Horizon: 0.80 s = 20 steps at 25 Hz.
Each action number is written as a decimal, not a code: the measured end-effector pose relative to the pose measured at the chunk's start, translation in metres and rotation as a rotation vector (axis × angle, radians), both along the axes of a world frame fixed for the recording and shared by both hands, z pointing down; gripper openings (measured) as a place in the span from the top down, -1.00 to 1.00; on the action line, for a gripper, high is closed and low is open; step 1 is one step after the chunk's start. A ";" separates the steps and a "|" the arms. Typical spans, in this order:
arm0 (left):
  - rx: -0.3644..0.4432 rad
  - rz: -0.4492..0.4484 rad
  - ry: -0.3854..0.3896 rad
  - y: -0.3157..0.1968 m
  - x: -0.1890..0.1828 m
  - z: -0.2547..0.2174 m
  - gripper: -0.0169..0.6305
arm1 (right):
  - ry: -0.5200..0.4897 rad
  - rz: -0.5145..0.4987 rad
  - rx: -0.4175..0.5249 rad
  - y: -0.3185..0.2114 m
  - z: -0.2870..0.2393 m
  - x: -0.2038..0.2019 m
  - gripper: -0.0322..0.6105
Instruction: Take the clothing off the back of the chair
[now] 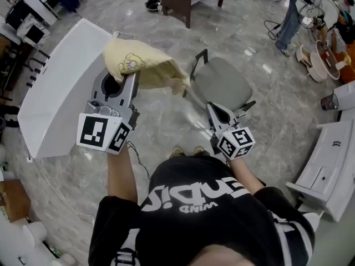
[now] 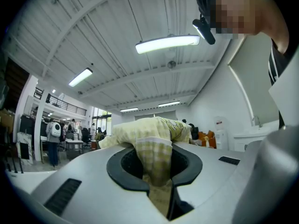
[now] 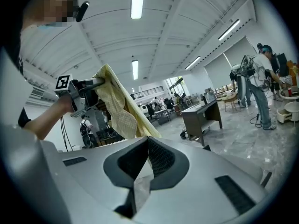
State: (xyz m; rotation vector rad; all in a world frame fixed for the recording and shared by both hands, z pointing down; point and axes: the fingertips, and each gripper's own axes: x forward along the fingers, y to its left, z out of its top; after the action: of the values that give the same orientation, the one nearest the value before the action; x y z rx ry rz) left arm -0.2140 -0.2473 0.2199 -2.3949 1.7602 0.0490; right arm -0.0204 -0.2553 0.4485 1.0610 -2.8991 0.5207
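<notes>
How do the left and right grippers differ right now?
The left gripper is shut on the yellow garment; the right gripper has its jaws together at the tips, nothing seen between them. The left gripper is held high, the garment draped over it; the right gripper is lower, near the grey chair. Both carry black-and-white marker cubes.
</notes>
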 end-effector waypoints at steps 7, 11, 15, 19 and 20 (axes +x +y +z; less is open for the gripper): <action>-0.030 -0.087 -0.010 0.034 -0.025 0.014 0.70 | 0.001 -0.097 0.006 0.015 -0.002 -0.032 0.86; -0.071 -0.101 0.018 0.049 -0.031 0.042 0.70 | 0.005 -0.112 0.010 0.021 -0.005 -0.040 0.86; -0.114 -0.096 0.063 0.060 -0.025 0.085 0.70 | 0.010 -0.105 0.014 0.023 -0.005 -0.038 0.86; -0.170 -0.073 0.088 0.069 -0.007 0.130 0.70 | 0.016 -0.091 0.017 0.027 -0.005 -0.031 0.86; -0.181 -0.066 0.092 0.071 -0.002 0.140 0.70 | 0.017 -0.089 0.018 0.028 -0.005 -0.029 0.86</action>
State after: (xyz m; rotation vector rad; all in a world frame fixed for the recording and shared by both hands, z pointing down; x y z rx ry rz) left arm -0.2162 -0.1767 0.3603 -2.4920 1.9626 -0.0102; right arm -0.0495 -0.2272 0.4436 0.9290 -2.9253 0.4803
